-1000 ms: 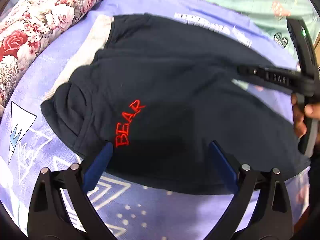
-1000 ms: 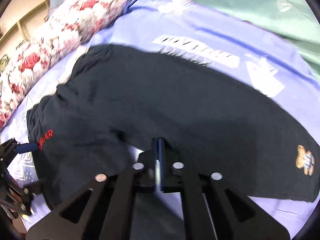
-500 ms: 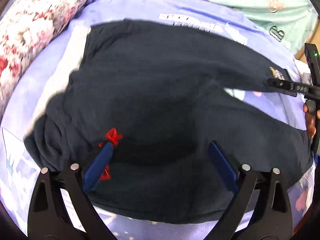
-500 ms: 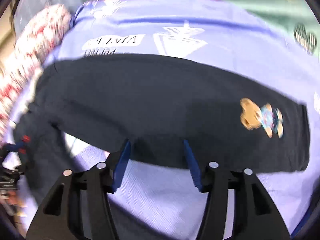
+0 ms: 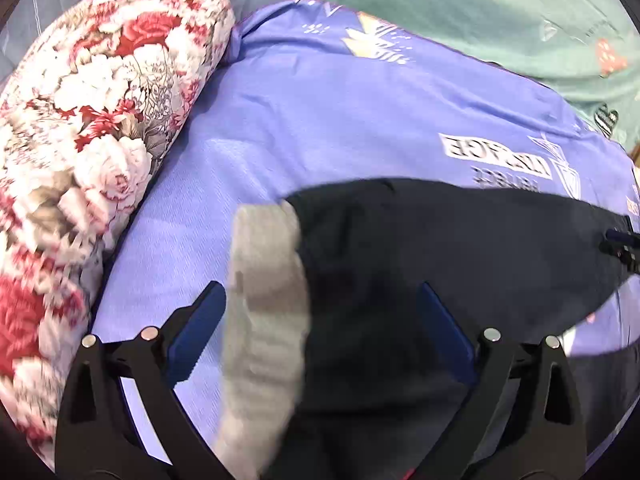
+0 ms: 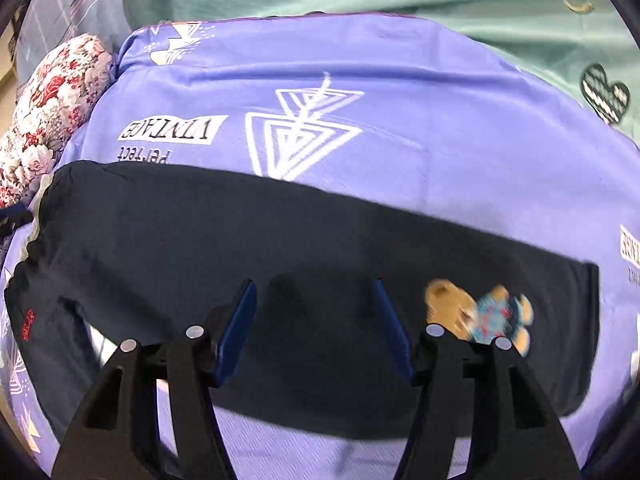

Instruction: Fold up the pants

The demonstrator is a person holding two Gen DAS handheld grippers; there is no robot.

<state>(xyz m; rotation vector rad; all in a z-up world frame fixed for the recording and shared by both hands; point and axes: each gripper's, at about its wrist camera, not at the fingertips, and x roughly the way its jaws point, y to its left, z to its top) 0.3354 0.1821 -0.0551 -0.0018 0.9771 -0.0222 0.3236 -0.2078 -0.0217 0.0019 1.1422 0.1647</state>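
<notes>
Up front in the left wrist view, one pair of dark navy pants [image 5: 440,248] lies on one lilac printed bedsheet [image 5: 340,104], with the pale grey ribbed waistband [image 5: 264,312] between the fingers of the left gripper [image 5: 320,328]. Its two blue-padded jaws stand wide apart, clamped on nothing. One long bolster [image 5: 92,128] with a red and white rose print lies along the sheet's left edge, and one mint-green cloth [image 5: 500,16] with small printed motifs covers the far side. At the right border a black tip of the other tool shows.

A second ago this view looked at the pants' red lettering and the other gripper in a hand; now it looks at the waistband end and more bolster.

From the right wrist view, the same single pair lies flat and folded lengthwise across the sheet [image 6: 440,152], waistband to the left, leg ends to the right. The knit looks soft and matte. One teddy-bear patch [image 6: 480,316] sits near the leg end, and one small red embroidered word [image 6: 27,322] shows near the waist. The right gripper [image 6: 314,320] hovers over the middle of the leg, jaws apart with only cloth below them; they have just been opening, from shut a second ago. White triangle prints [image 6: 304,136] mark the sheet beyond.
</notes>
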